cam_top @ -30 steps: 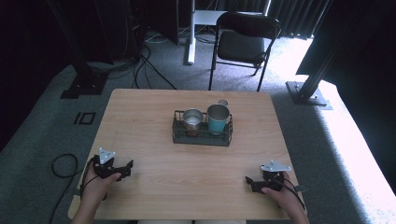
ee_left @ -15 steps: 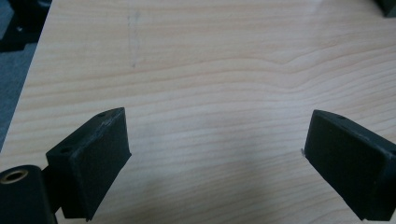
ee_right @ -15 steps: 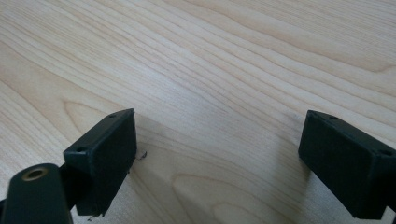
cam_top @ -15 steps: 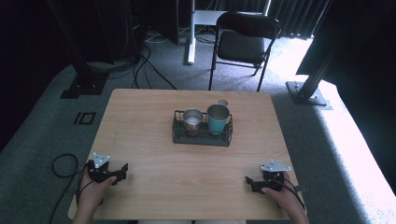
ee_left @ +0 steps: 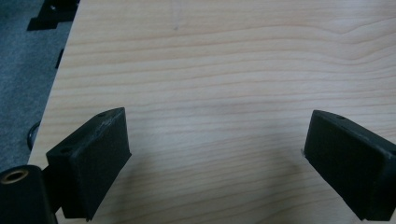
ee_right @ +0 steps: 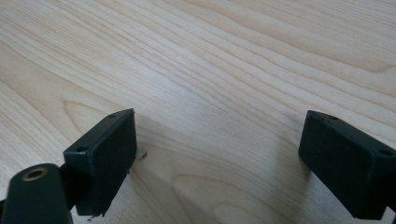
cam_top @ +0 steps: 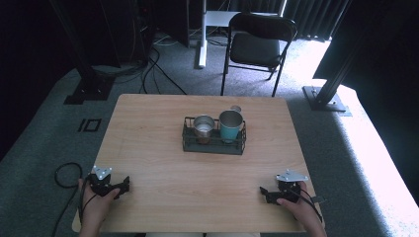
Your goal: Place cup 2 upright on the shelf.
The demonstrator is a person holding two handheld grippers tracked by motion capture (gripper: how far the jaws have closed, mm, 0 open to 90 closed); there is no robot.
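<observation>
My left gripper (cam_top: 121,186) has its jaws wide apart, with bare wood between them and nothing touching either pad. My right gripper (cam_top: 265,193) has its jaws spread just as wide over bare grain. Both sit low on the near part of the table (cam_top: 148,148), near its left and right corners, well apart from each other. Ahead of both, and between them, a black wire basket (cam_top: 213,145) stands mid-table, well clear of my jaws. Inside it stand a steel cup (cam_top: 203,126) and, just beside it, a teal cup (cam_top: 230,125), both upright.
</observation>
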